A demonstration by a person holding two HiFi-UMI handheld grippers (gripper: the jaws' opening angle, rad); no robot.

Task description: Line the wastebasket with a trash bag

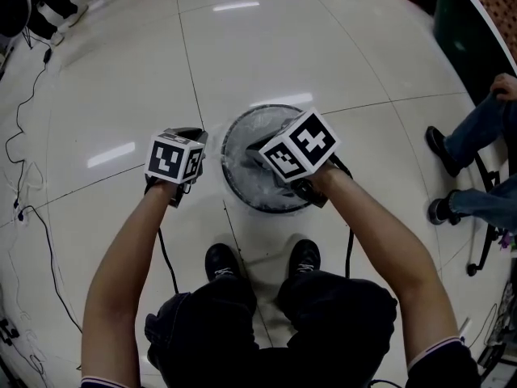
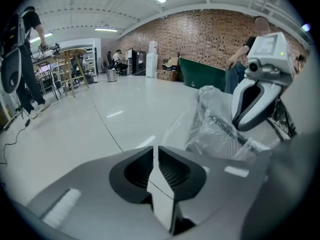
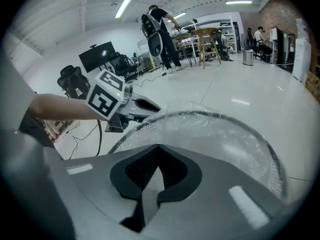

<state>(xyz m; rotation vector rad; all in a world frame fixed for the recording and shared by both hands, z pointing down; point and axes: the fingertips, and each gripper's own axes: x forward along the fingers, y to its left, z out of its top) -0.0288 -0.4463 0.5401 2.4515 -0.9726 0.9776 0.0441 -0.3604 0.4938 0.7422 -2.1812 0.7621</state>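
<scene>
Glossy tiles (image 1: 242, 47) bear round mesh wastebasket (image 1: 227, 148), crinkly clear bag (image 2: 215, 126) inside; left tongs (image 2: 155, 149) ajar, right tongs (image 3: 158, 147) clenched.

The round black mesh wastebasket (image 1: 227, 164) stands upright on the pale floor (image 1: 323, 47), with a crinkled clear trash bag (image 1: 262, 124) sitting inside it.

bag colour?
Clear, see-through plastic bag; shows best in the right gripper view.

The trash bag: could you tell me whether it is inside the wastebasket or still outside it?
Inside: the clear trash bag fills the mesh wastebasket below its rim, with some film bunched above the edge.
</scene>
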